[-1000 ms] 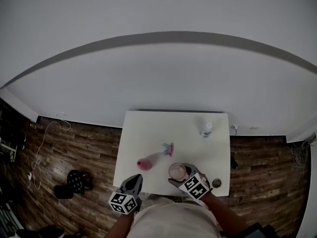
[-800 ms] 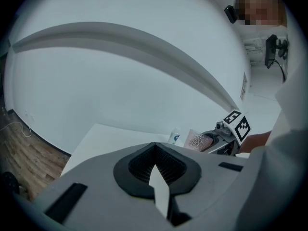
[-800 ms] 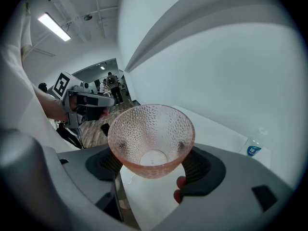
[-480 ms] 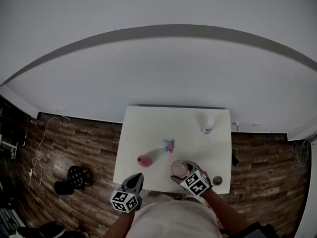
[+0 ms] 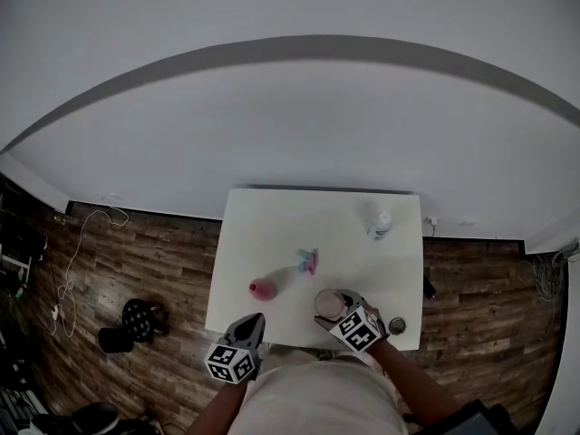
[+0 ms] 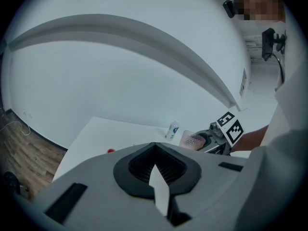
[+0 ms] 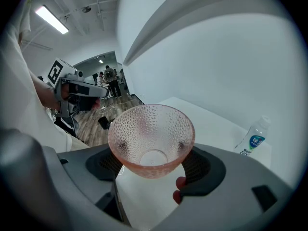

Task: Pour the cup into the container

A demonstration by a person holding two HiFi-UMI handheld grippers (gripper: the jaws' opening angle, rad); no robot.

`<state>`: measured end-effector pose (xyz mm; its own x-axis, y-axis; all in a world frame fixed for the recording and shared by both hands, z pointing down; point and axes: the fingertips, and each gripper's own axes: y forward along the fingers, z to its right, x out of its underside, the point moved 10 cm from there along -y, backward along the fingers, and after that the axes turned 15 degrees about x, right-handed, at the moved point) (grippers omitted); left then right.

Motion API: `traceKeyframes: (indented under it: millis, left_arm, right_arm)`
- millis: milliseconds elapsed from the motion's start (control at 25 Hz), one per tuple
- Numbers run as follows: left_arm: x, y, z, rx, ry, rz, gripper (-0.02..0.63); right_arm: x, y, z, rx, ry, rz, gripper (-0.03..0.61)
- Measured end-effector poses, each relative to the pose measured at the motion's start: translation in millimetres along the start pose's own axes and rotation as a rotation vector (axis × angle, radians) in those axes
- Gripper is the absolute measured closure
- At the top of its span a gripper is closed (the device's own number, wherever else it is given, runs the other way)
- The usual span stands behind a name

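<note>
My right gripper (image 7: 154, 163) has its jaws clamped on the cup (image 7: 151, 134) – a pink, dimpled glass one, gripped low on its wall with a pad on each side and its mouth turned toward the gripper's camera. In the head view the cup sits over the near part of the white table (image 5: 272, 243), right of the middle, mouth up. My left gripper (image 6: 155, 152) has its jaws pressed together with nothing between them; it hangs at the table's near edge, well left of the cup.

On the table a small pink thing (image 5: 262, 289) stands left of the cup, apart from it – I cannot tell what it is. A small blue-and-pink item (image 5: 308, 261) lies near the middle. A clear bottle (image 5: 380, 226) stands upright by the far right corner.
</note>
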<state>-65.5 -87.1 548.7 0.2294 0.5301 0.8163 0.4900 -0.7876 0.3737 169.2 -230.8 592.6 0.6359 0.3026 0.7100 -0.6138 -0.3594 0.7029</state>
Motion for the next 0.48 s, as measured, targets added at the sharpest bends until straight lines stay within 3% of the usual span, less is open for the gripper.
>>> traceKeyframes:
  millis: [480]
  left_arm:
    - [17.4,2.2,-7.6,-0.015,-0.014,-0.053,0.604]
  right_arm:
    - [18.9,20.4,-0.2,0.002,-0.036,-0.024,0.216]
